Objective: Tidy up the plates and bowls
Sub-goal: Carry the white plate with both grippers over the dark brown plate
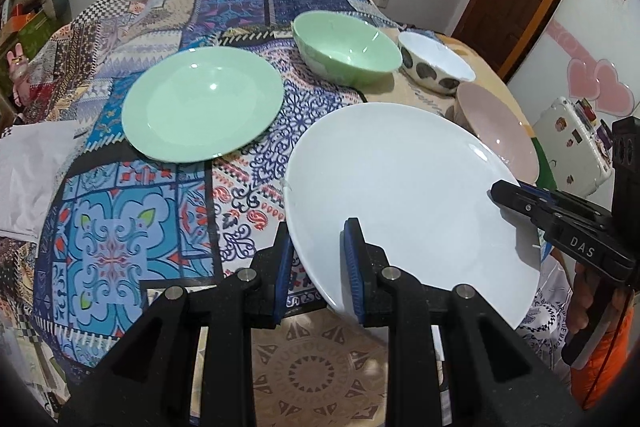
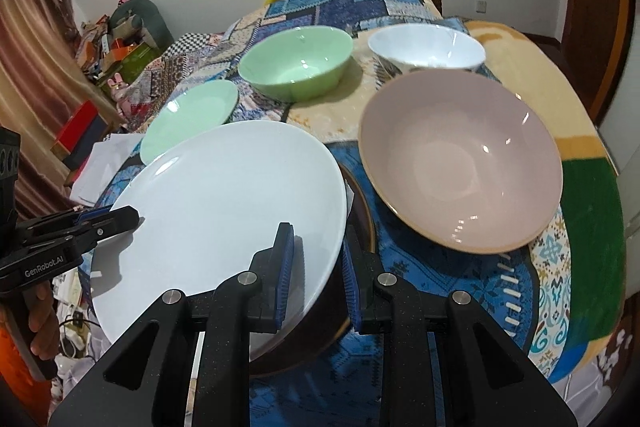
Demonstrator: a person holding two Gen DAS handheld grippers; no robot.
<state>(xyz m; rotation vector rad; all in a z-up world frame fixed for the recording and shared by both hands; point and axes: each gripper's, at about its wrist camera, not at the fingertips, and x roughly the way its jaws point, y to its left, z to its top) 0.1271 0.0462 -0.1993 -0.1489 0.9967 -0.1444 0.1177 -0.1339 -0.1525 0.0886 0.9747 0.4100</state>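
I'm gripping the white plate (image 1: 404, 195) w/ both grippers, L (image 1: 320, 267) & R (image 2: 316, 267); next, prob. stacking it onto green plate (image 1: 202, 103).

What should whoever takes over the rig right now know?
Left gripper: fingers straddle the white plate's near rim; clamp unconfirmed.
Right gripper: fingers straddle the opposite rim; clamp unconfirmed.
White plate is tilted over a dark dish.
Green plate, green bowl, spotted bowl and pink bowl sit separately on the table.
Done: nothing visibly stacked.
Left: place the white plate, group plates, nest bowls.
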